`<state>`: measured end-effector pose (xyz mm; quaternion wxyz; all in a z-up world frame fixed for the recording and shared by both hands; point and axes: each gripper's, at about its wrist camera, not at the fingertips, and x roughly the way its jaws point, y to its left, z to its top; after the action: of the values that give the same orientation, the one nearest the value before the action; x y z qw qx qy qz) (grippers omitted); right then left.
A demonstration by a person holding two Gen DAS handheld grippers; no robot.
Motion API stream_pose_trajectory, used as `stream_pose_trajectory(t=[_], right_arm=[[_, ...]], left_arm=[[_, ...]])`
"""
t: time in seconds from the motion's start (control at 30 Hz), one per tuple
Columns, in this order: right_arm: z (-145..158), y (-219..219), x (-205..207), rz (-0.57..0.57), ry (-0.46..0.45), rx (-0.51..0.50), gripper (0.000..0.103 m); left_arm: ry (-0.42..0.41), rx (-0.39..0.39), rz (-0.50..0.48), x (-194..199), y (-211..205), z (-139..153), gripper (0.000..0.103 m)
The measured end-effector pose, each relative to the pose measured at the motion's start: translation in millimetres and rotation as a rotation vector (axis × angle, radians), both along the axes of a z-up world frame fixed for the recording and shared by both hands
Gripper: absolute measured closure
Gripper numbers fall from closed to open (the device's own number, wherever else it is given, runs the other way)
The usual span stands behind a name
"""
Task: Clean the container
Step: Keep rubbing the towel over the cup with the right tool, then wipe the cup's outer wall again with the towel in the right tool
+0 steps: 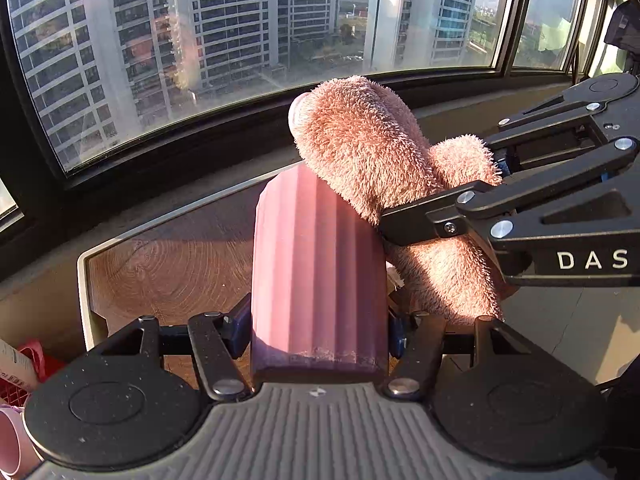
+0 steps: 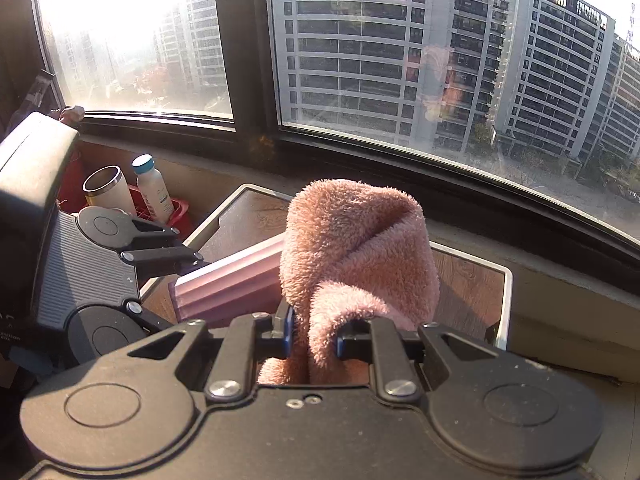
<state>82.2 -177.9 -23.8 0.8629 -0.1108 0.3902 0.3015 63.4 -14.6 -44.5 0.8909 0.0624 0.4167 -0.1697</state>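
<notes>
Sunlight falls on a wooden worktop (image 1: 168,264) by a high-rise window (image 2: 400,60). The left gripper (image 1: 318,320) clamps a ribbed pink container (image 1: 316,272), held above the worktop with its far end angled away. The right gripper (image 2: 314,334) pinches a fluffy pink cloth (image 2: 356,248) that presses against the container's open end.
</notes>
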Motion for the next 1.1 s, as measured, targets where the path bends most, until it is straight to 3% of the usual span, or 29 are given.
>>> stream_pose_trajectory(t=[0.33,0.53,0.73,0.87,1.1], right_arm=[[0.5,-13.6,13.0,-0.102,-0.033,-0.028,0.086],[2.9,-19.5,16.5,-0.151,-0.046,-0.022,0.086],[10.4,-14.1,9.4,-0.070,-0.005,0.068,0.086],[8.7,-4.9,1.8,-0.010,0.011,0.071,0.086],[5.8,-6.3,3.4,-0.023,0.009,0.038,0.086]], left_arm=[[-0.011,-0.010,-0.045,-3.1,-3.1,0.7,0.041],[-0.013,0.022,-0.049,-1.3,-5.7,-3.5,0.041],[-0.002,0.035,-0.006,3.5,-1.2,-5.6,0.041],[-0.006,0.033,-0.012,2.9,-2.0,-5.1,0.041],[-0.017,0.005,-0.026,1.3,-1.3,-1.6,0.041]])
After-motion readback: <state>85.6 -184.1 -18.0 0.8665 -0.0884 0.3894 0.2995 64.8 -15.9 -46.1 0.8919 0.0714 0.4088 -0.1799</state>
